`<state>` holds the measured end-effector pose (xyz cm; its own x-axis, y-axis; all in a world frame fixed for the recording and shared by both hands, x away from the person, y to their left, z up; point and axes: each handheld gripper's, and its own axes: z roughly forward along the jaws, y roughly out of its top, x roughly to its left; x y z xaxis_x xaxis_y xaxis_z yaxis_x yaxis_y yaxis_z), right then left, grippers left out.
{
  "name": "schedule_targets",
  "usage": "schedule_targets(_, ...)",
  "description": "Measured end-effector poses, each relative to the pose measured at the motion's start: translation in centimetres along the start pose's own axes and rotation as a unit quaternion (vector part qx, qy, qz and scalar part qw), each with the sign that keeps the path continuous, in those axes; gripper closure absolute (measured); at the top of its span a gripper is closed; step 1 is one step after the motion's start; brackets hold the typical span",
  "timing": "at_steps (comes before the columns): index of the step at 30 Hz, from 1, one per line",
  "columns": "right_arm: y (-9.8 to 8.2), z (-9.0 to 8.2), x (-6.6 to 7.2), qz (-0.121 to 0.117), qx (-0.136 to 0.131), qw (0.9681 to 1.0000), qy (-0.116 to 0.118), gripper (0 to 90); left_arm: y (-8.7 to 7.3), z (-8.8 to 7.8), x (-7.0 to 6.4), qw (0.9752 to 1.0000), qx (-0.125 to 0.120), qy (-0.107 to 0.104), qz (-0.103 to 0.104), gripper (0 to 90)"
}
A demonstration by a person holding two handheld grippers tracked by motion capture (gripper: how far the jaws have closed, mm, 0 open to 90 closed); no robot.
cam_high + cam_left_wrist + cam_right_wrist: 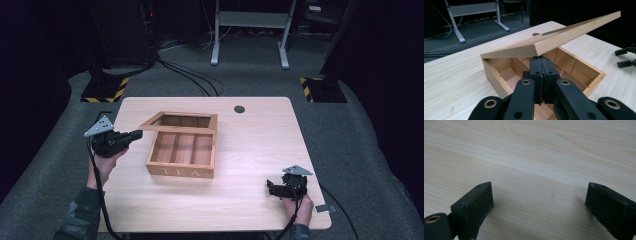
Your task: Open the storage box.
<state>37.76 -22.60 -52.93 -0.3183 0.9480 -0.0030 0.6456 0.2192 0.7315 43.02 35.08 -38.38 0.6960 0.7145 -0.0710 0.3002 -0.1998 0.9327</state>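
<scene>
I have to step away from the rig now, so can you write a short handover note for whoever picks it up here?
Left gripper: jaws shut, empty, tips under the raised edge of the wooden window-frame lid, propping it half open.
Right gripper: jaws open, empty, resting low over the pale wooden table near its right front corner.
Wooden tea box with three compartments: mid-table, compartments empty.
Done: lid partly lifted. Left: probably swing it fully one way; which way is unclear.

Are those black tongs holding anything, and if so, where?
Nothing. The left tongs are shut with nothing between them, under the tea box's raised lid; the right tongs are open over the table.
</scene>
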Motion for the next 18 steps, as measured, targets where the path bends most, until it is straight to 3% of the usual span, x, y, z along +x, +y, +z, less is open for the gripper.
schedule_targets(18,0.0,0.0,0.0,0.000,0.000,1.0000,0.000,6.9,2.4,0.4,0.8,1.0000,0.004,0.001,0.004,88.7)
